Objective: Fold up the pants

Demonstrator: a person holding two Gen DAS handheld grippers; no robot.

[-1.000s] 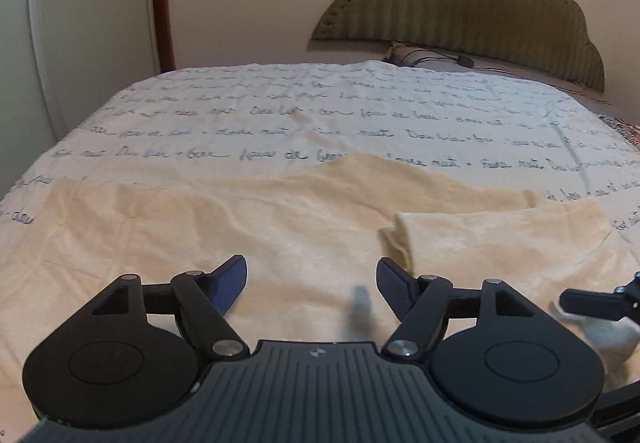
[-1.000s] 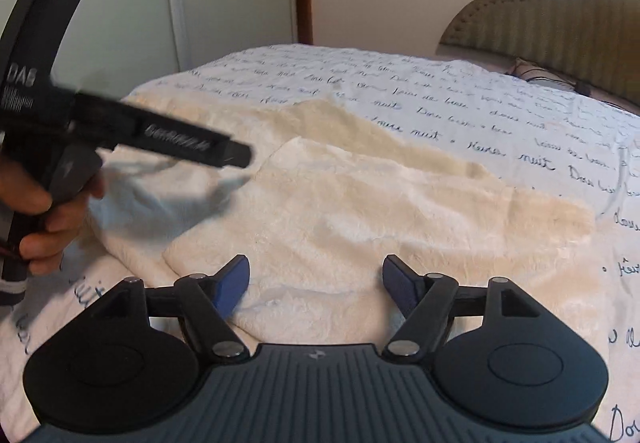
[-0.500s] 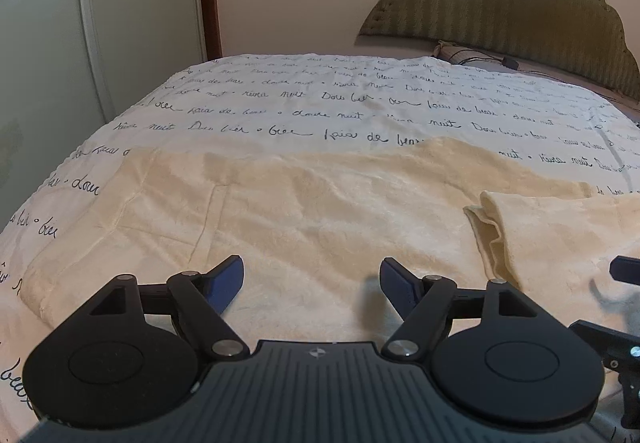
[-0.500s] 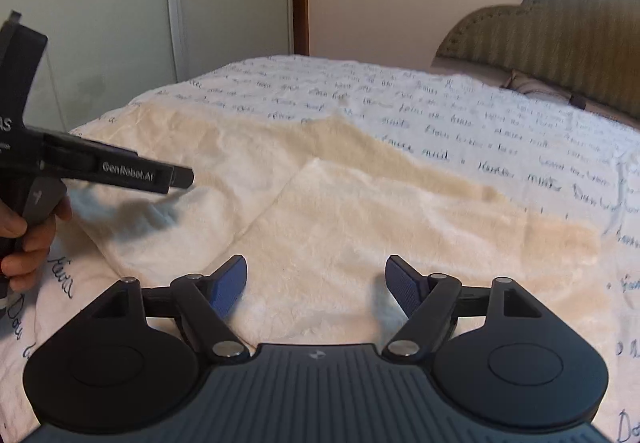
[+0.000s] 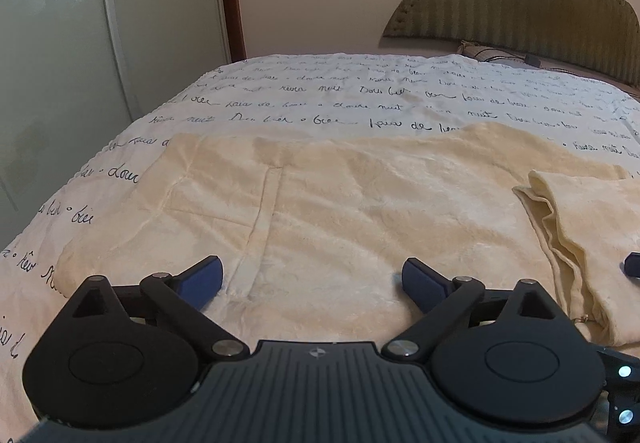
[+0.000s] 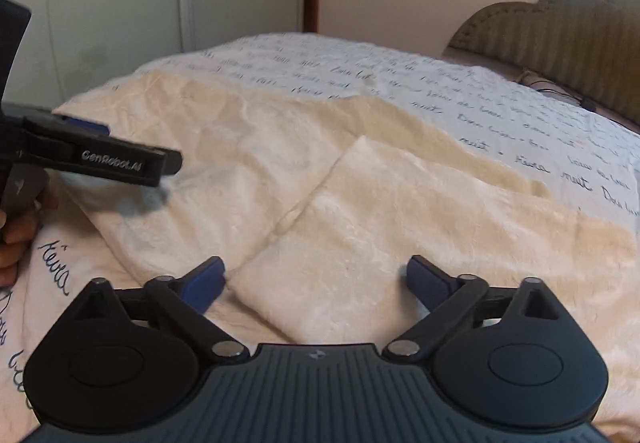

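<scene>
Pants (image 5: 360,219) lie crosswise on the bed (image 5: 360,91), long axis left-right, ahead of both tools.
Left hand-held gripper (image 5: 312,277) is nearer the unfolded end, right hand-held gripper (image 6: 316,279) the folded one; both, just opening, gape empty.

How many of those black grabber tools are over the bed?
2. The left gripper hovers over the cream pants' unfolded part; the right gripper is above the folded-over end.
</scene>
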